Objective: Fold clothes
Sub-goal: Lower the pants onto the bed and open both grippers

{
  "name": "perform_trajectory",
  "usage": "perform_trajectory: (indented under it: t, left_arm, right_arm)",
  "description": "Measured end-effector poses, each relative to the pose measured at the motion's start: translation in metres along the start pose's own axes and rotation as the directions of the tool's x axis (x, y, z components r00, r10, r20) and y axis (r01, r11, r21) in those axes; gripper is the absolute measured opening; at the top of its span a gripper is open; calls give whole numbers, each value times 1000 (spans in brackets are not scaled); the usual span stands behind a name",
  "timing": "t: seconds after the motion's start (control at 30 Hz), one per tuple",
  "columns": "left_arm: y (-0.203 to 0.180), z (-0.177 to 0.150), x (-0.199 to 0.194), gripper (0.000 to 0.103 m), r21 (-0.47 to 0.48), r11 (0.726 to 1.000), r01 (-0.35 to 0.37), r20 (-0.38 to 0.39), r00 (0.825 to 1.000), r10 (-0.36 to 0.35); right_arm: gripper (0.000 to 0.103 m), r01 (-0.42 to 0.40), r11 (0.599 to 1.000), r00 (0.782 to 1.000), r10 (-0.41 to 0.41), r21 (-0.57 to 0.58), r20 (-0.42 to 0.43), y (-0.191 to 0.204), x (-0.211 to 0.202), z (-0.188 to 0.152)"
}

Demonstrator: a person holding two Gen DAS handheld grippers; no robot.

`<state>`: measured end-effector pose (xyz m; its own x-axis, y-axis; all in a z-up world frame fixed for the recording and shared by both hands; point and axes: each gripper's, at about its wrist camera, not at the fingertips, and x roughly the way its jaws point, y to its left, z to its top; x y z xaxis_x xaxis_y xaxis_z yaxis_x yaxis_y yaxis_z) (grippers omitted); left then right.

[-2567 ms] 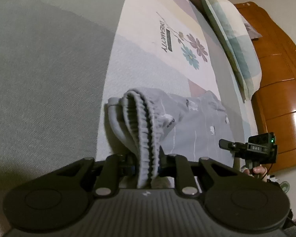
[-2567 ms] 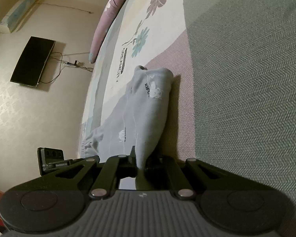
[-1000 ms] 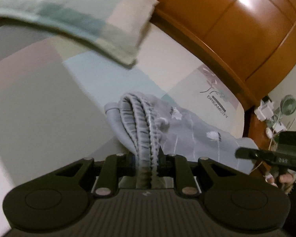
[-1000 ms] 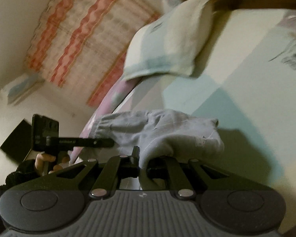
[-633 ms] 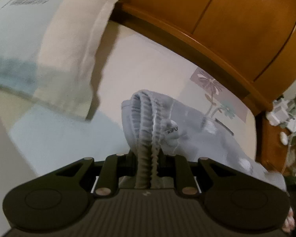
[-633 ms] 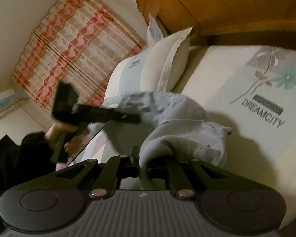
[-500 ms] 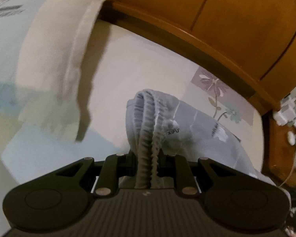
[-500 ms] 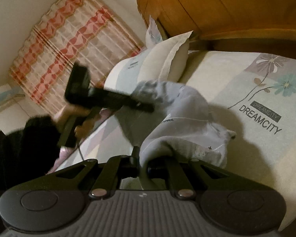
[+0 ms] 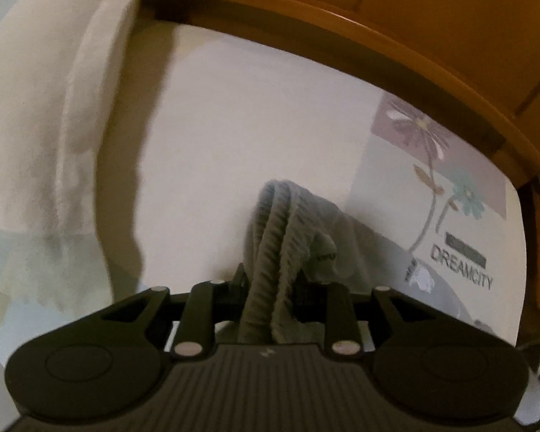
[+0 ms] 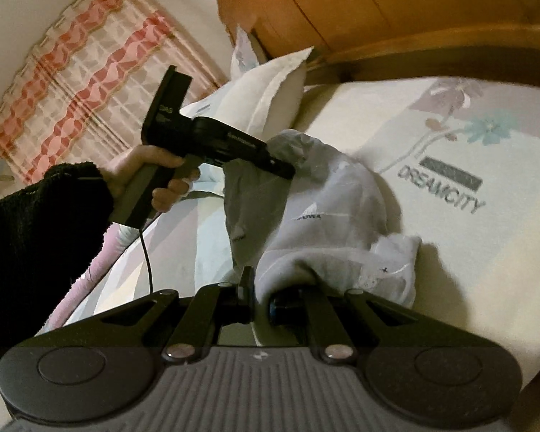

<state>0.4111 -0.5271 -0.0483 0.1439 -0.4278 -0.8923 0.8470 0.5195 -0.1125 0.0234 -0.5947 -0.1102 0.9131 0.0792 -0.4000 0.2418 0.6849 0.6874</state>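
Left wrist view has the left gripper [image 9: 270, 306] with its fingers pinching the ribbed elastic waistband [image 9: 273, 237] of a pair of grey sweatpants [image 10: 316, 216], the band bunched up in a thick roll right between them. Over on the right wrist view the right gripper [image 10: 270, 298] is pinching a fold of the same pants near the hem end, and you can see the person's left hand [image 10: 144, 169] holding the other tool up off the bed [image 10: 468, 288], near the pillow [image 10: 270, 104] and the wooden headboard [image 9: 396, 18]. So the pants are hanging between the two grips, partly lifted, with the right-hand end slumped onto the bedsheet. What I'd worry about: that waistband is a fat bundle of layers, so if it's tugged sideways one layer could slide out and the fold goes crooked. Also the loose middle is sagging and twisting, and laying it down like that would probably trap wrinkles. The pillow sits close on the left too, so the fabric could drape onto it. Can't tell from this whether it's mid-fold or being carried off to a pile somewhere.
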Motion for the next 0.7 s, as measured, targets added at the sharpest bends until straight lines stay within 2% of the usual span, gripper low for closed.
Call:
perform_trajectory:
  t: [0.07, 0.1, 0.2, 0.27, 0.33, 0.37, 0.43, 0.53, 0.6, 0.7]
  left_arm:
    - [4, 2, -3, 33, -21, 1000, -12, 12, 1000, 12]
    - [6, 2, -5, 38, -32, 999, -17, 18, 1000, 18]
    - [12, 4, -11, 38, -60, 998, -29, 36, 999, 32]
    - [3, -9, -24, 42, -17, 1000, 20, 51, 999, -19]
    - [-8, -25, -37, 46, 30, 997, 66, 59, 996, -68]
    - [-13, -36, -39, 46, 36, 996, 83, 56, 995, -85]
    - [-21, -57, -45, 46, 46, 992, 116, 50, 992, -118]
    - [-29, -89, -48, 45, 28, 984, 179, 49, 982, -180]
    - [-32, -109, -47, 46, 14, 981, 195, 53, 979, -195]
    - [-37, -141, -45, 45, -7, 976, 220, 60, 974, -219]
  right_arm:
    - [9, -11, 1000, 1000, 11, 30, -2, -6, 2, -3]
    - [10, -16, 999, 1000, 16, 42, -3, -8, 2, -4]
    - [15, -35, 996, 999, 35, 80, -5, -13, 3, -6]
    - [32, -65, 989, 998, 66, 136, -1, -18, 2, -7]
    - [70, -120, 966, 993, 119, 229, 18, -28, -3, -9]
    - [75, -145, 949, 989, 142, 281, 32, -34, -6, -12]
    - [80, -194, 903, 981, 185, 384, 62, -49, -12, -18]
    - [84, -248, 781, 968, 216, 573, 124, -75, -15, -35]
    - [84, -263, 690, 965, 194, 675, 177, -89, -15, -47]
    - [83, -283, 572, 956, 109, 770, 271, -97, -14, -59]
